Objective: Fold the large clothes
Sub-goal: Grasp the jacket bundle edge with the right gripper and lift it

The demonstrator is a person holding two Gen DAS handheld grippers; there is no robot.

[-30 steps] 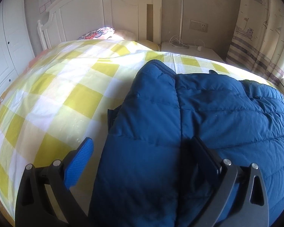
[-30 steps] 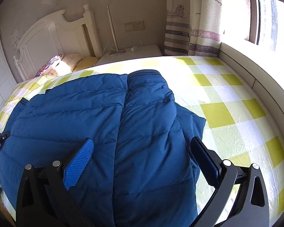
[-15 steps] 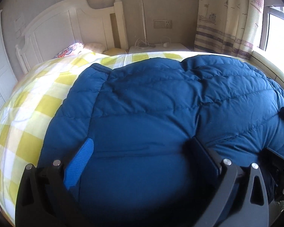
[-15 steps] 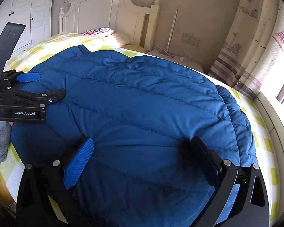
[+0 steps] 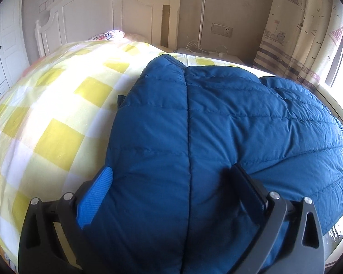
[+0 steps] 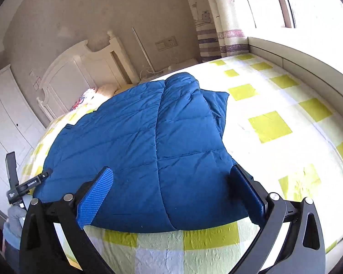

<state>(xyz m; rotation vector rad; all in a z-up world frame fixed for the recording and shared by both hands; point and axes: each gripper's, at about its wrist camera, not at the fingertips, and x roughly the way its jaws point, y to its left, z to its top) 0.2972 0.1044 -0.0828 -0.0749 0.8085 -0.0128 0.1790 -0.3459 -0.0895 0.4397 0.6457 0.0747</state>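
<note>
A dark blue quilted jacket [image 5: 228, 125] lies flat on the yellow-and-white checked bed sheet [image 5: 57, 118], its sleeves folded over the body and a seam running down the middle. My left gripper [image 5: 173, 189] is open low over the jacket's near left part, which lies between its widely spread fingers. In the right wrist view the jacket [image 6: 148, 148] lies ahead with its near hem showing. My right gripper [image 6: 171, 194] is open above that hem, holding nothing. The left gripper [image 6: 43, 175] shows at the jacket's far left edge, held by a gloved hand [image 6: 13, 214].
A white headboard [image 5: 107, 16] and a patterned pillow [image 5: 107, 35] stand at the bed's far end. A nightstand with cables [image 5: 208, 51] and a curtain [image 5: 297, 29] are at the back right. White wardrobe doors [image 6: 4, 118] line the left, a window ledge [image 6: 297, 52] the right.
Both views have swung back from looking across the jacket to facing the headboard. The right gripper has pulled back, so the jacket's near hem and bare sheet now show. Both stayed open.
</note>
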